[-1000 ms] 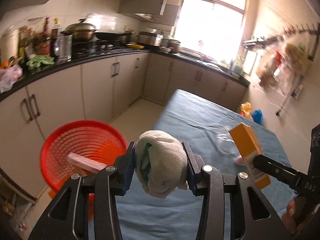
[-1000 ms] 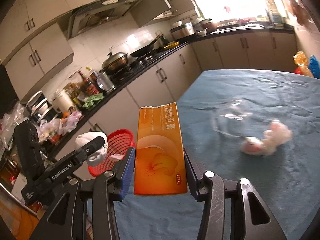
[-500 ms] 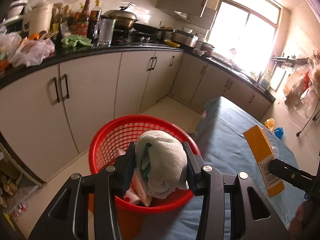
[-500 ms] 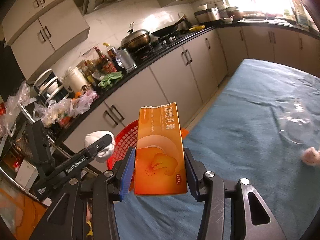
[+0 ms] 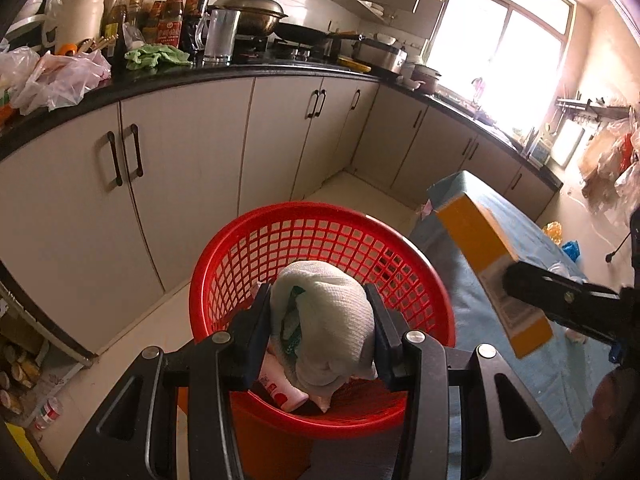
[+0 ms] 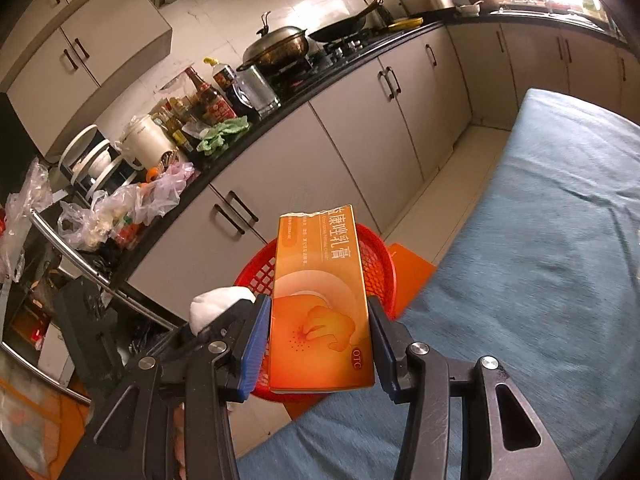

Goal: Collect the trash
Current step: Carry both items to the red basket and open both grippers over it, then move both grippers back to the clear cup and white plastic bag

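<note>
My left gripper (image 5: 320,328) is shut on a crumpled white paper towel wad (image 5: 332,320) and holds it over the red mesh basket (image 5: 320,240), which stands beside the table's near end. A pink-and-white package (image 5: 280,390) lies in the basket. My right gripper (image 6: 318,344) is shut on an orange carton (image 6: 320,300) and holds it above the table edge, with the basket (image 6: 376,256) behind it. The carton also shows in the left wrist view (image 5: 480,248), just right of the basket. The left gripper with its wad (image 6: 216,304) shows at the lower left of the right wrist view.
A blue-clothed table (image 6: 540,260) fills the right. White cabinets (image 5: 180,168) under a black counter (image 5: 200,74) with bottles, pots and plastic bags (image 5: 48,76) run along the left. Tiled floor (image 5: 360,192) lies between cabinets and table. An orange stool (image 6: 408,268) stands under the basket.
Both grippers have swung left from the table towards the basket. The wad now hangs right over the basket, and the carton has come close to its right rim.
</note>
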`<state>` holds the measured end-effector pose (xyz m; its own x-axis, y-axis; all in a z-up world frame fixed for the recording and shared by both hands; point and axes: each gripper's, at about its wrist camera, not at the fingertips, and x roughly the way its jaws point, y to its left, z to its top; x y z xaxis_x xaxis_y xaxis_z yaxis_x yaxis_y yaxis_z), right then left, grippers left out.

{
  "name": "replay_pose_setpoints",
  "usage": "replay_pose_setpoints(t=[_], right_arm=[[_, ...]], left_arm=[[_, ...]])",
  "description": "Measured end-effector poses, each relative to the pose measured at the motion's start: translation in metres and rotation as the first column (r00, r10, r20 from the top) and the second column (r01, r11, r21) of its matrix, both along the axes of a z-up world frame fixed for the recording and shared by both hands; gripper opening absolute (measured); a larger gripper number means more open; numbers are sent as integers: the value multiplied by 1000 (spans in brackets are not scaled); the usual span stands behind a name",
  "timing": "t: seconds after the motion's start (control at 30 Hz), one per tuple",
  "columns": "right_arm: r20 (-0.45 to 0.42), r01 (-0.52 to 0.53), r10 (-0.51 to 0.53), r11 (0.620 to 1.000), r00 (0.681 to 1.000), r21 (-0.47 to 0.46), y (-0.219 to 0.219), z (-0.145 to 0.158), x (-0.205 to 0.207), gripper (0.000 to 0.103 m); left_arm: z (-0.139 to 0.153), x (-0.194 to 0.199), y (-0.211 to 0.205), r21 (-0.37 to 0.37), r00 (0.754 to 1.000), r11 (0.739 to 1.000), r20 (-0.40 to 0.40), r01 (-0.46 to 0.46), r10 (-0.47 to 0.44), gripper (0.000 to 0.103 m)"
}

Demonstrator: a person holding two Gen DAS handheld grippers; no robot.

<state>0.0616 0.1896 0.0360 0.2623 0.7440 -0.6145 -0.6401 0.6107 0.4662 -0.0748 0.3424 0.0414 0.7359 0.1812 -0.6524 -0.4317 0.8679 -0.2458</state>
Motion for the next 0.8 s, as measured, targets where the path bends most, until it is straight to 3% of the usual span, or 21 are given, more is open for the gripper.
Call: replay_pose_setpoints(t=[0.27,0.47,0.8], right_arm=[[-37,-2,1,1000,999,-23,24,-17,12,51],[-43,14,-15,1000,999,-11,27,-17,17,56],[-21,62,-61,998,998,33,-11,2,7,56]], left_arm=[[-8,6,1,3,1000,1000,-17,15,-15,43],[-8,5,5,-16,1000,1000,-5,14,-14,55],[10,-5,-13,-15,998,999,39,51,-50,58]])
